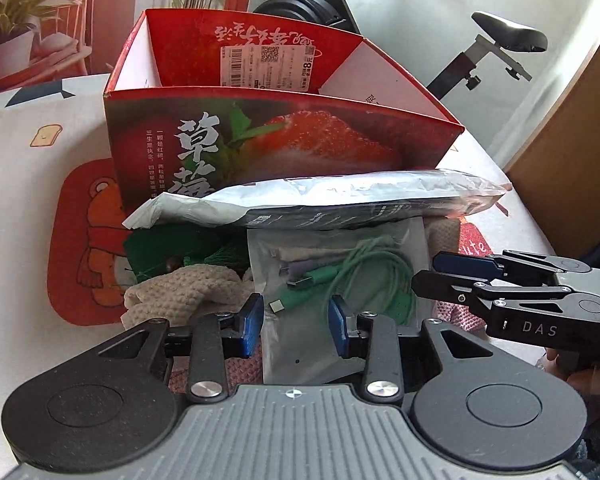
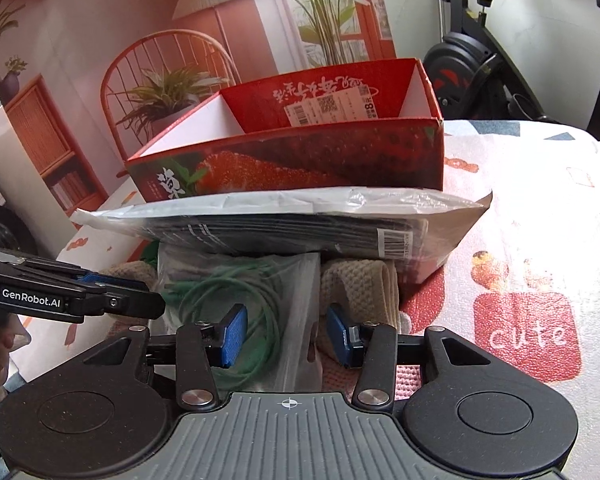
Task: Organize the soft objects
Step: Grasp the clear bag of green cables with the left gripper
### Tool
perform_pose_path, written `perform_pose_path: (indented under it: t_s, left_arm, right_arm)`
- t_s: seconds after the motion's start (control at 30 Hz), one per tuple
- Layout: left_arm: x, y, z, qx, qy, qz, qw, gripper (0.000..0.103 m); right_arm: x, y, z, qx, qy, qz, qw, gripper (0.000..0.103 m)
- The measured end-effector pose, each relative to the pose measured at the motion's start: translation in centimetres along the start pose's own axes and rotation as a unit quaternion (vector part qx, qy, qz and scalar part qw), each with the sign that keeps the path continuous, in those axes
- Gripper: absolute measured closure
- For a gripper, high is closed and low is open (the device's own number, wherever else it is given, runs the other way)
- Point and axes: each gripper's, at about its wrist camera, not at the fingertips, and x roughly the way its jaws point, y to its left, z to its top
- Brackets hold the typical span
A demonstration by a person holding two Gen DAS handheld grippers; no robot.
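A: Where are the soft things sitting?

B: They are lying in a heap on the counter (image 1: 28, 208), which is wearing a cartoon-print cloth. A flat plastic-wrapped packet (image 1: 324, 196) is lying across the top of the heap, right against the front wall of the red strawberry box (image 1: 276, 136). In the left wrist view the box is standing at twelve o'clock, open at the top.

A: And under the packet?

B: A clear bag of green cables (image 1: 340, 276) is lying in the middle. A cream knitted cloth (image 1: 184, 288) is bunching at nine o'clock of that bag, with a green tassel (image 1: 156, 248) just beyond it. A pink knitted cloth (image 1: 460, 312) is peeking out at three o'clock, under the other tool.

A: What are the left tongs doing?

B: The left tongs (image 1: 296, 326) are standing partly spread over the near end of the cable bag. The bag is lying between the blue pads (image 1: 252, 324), but they are not pressing on it.

A: And the right tongs?

B: The right tongs (image 2: 282, 334) are also standing partly spread, hovering above the same bag's right edge and pinching nothing. In the right wrist view a cream knitted piece (image 2: 360, 280) is lying at one o'clock of them.
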Motion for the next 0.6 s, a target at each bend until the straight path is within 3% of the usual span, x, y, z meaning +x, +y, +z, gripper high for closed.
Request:
perform_pose_path:
  t_s: [0.37,0.6]
  left_arm:
    - [0.7,0.8,-0.3,-0.020,0.000,0.001,0.9998,0.065]
    - [1.2,0.7,0.0,-0.018,0.004,0.005,0.9998,0.064]
  right_arm:
    - [1.7,-0.6,0.0,0.017,0.022,0.016,0.999,0.061]
    - [2.3,-0.8,0.0,0.025,0.027,0.031,0.999,0.067]
